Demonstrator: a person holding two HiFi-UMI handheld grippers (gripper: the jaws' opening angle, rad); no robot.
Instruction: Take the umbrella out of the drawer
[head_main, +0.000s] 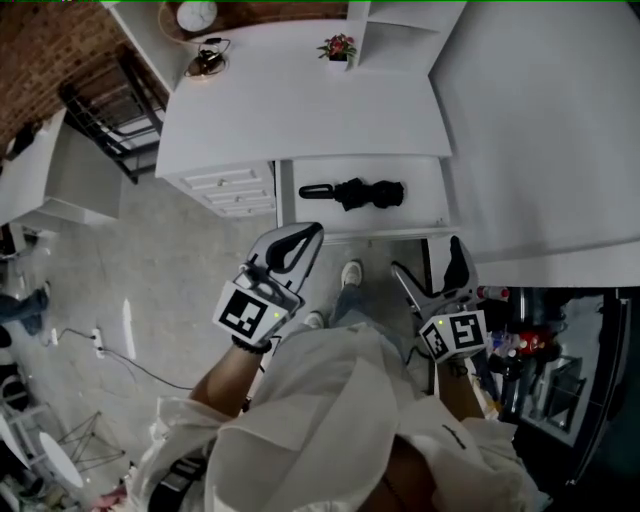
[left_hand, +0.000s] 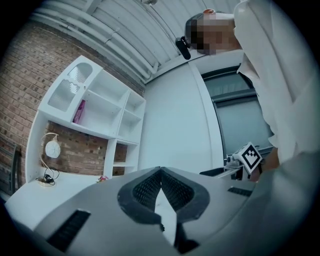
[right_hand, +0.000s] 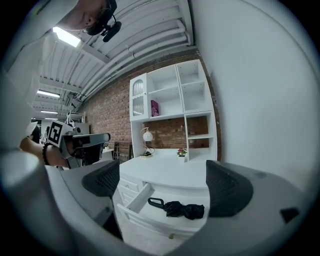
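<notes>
A folded black umbrella (head_main: 358, 192) with a loop handle lies in the open white drawer (head_main: 436, 205) under the desk top. In the right gripper view the umbrella (right_hand: 181, 209) lies across the drawer (right_hand: 134, 199), seen between the jaws. My left gripper (head_main: 300, 247) is shut and empty, held in front of the drawer's left end. My right gripper (head_main: 430, 268) is open and empty, a little in front of the drawer's right end. The left gripper view points up at wall and shelves; its jaws (left_hand: 161, 181) meet at the tips.
A white desk (head_main: 300, 120) carries a small flower pot (head_main: 338, 47), a lamp base and a round clock (head_main: 197, 15). Small drawers (head_main: 228, 190) stand left of the open one. A white wall panel (head_main: 550, 130) rises at the right. Cables lie on the floor (head_main: 130, 290).
</notes>
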